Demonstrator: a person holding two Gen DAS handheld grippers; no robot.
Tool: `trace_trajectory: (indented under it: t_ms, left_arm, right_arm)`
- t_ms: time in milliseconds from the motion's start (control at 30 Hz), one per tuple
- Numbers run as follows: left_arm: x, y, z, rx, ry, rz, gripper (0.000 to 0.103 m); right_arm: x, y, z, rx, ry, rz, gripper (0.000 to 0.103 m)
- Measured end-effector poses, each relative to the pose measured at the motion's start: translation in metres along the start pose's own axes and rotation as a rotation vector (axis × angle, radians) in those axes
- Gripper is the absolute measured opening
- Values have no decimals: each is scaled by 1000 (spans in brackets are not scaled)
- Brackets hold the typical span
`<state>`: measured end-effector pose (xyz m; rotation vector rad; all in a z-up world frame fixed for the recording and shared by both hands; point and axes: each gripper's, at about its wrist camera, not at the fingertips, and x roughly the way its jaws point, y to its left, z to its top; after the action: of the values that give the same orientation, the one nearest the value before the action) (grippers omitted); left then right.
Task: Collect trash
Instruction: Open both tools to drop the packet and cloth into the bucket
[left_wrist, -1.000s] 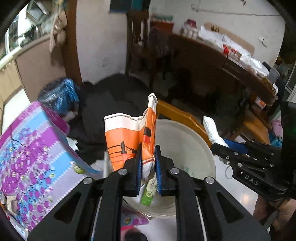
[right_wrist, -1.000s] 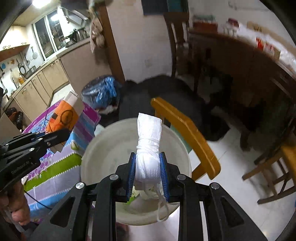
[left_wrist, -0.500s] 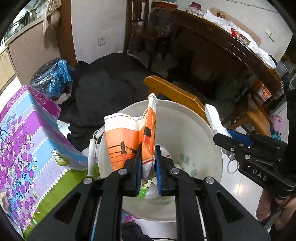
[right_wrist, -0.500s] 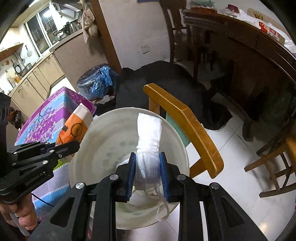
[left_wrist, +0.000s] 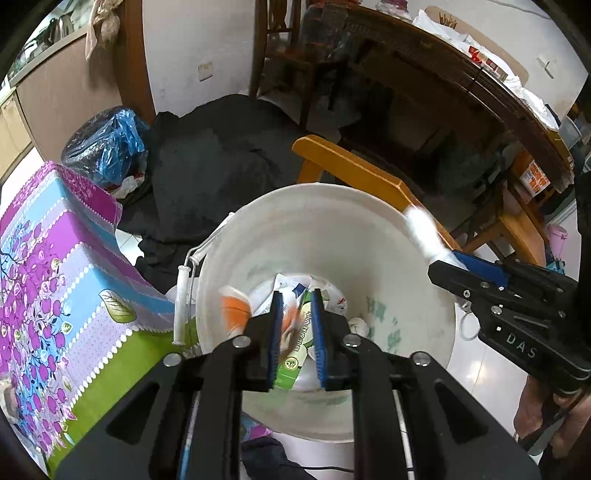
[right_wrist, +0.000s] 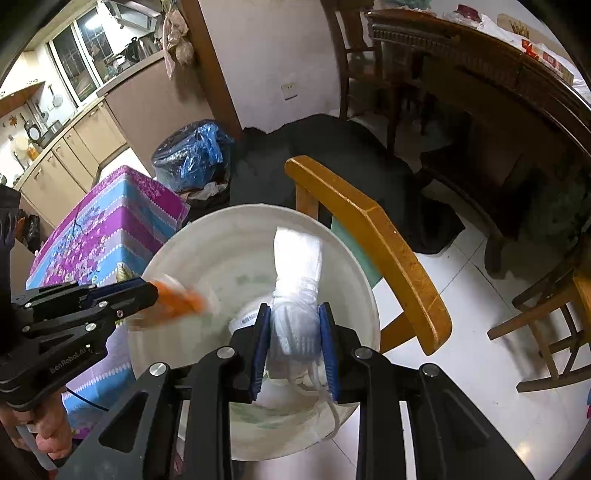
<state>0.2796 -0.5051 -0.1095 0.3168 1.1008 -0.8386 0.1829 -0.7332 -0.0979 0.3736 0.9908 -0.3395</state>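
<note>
Left wrist view: the left gripper (left_wrist: 297, 325) is aimed steeply down into the white bucket (left_wrist: 417, 236). Its jaws are opening; blue pads are apart w/ a gap each side. The orange paper cup (left_wrist: 236, 310) is seen blurred inside the bucket, left of the pads and mostly clear of them; a blurred orange bit shows between the pads, contact can't be told. Cup's long axis can't be read through the blur. Other trash lies at the bucket bottom, incl. a green-labelled packet (left_wrist: 297, 354). At right, the right gripper (left_wrist: 448, 262) is seen side-on over the bucket rim w/ a white wad (left_wrist: 421, 229) sticking out up-left, blurred. Patterned purple-blue cloth (left_wrist: 55, 280) sits left of the bucket, a yellow wooden chair (left_wrist: 354, 173) behind it.

Right wrist view: right gripper is angled down over the bucket. Its jaws are opening; the wad, a rolled white bundle w/ elastic loops, is between the pads, and the pads look touching its sides. Long axis of the wad runs away from the camera, along the fingers, far end tipped toward the bucket's far rim; loops hang below. At left the left gripper is seen side-on, held by a hand (right_wrist: 48, 432) at lower left, w/ the orange cup a blur just off its tips, above the bucket interior.
</note>
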Motion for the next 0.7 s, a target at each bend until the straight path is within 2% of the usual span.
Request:
trace_trajectory:
  t_ms: [33, 100, 233, 567, 633, 700]
  left_arm:
    - [2, 0, 1, -1, 11, 1, 27]
    - [5, 1, 3, 1, 33, 0, 31]
    - [9, 4, 2, 1, 55, 15, 32]
    - [6, 3, 1, 5, 52, 15, 32]
    - [4, 3, -1, 4, 49, 14, 32]
    - [-2, 6, -4, 4, 32, 9, 32]
  right_arm:
    - [1, 0, 1, 1, 7, 1, 34]
    - [3, 2, 2, -1, 17, 0, 38]
    - [1, 0, 4, 9, 15, -3, 40]
    - [-1, 1, 2, 10, 7, 0, 41]
    - [-5, 2, 0, 9, -11, -5, 41]
    - [-26, 8, -5, -7, -109, -13, 41]
